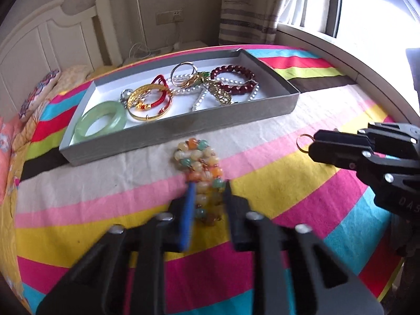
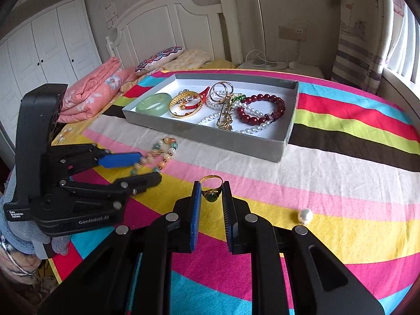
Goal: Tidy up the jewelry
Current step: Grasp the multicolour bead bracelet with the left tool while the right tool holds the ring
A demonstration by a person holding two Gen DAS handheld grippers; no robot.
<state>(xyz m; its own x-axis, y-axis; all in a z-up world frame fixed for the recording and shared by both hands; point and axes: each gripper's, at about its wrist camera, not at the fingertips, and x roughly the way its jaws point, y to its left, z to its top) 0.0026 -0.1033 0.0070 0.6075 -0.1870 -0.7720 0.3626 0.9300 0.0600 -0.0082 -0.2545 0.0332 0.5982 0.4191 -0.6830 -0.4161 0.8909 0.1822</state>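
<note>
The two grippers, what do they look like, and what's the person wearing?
Both grippers, left and right, are black plastic with silver rivets and blue pads. The left body carries white lettering, "Data Acquisition System". A grey-blue knitted glove or sleeve shows beneath it.

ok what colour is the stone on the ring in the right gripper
Dark green, set in a gold ring; the right gripper view shows it best.

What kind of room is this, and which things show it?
Most likely a bedroom. A white wooden headboard stands behind the striped bedspread, a folded pink quilt and an embroidered pillow lie at the head of the bed, and a white wardrobe lines the wall.
</note>
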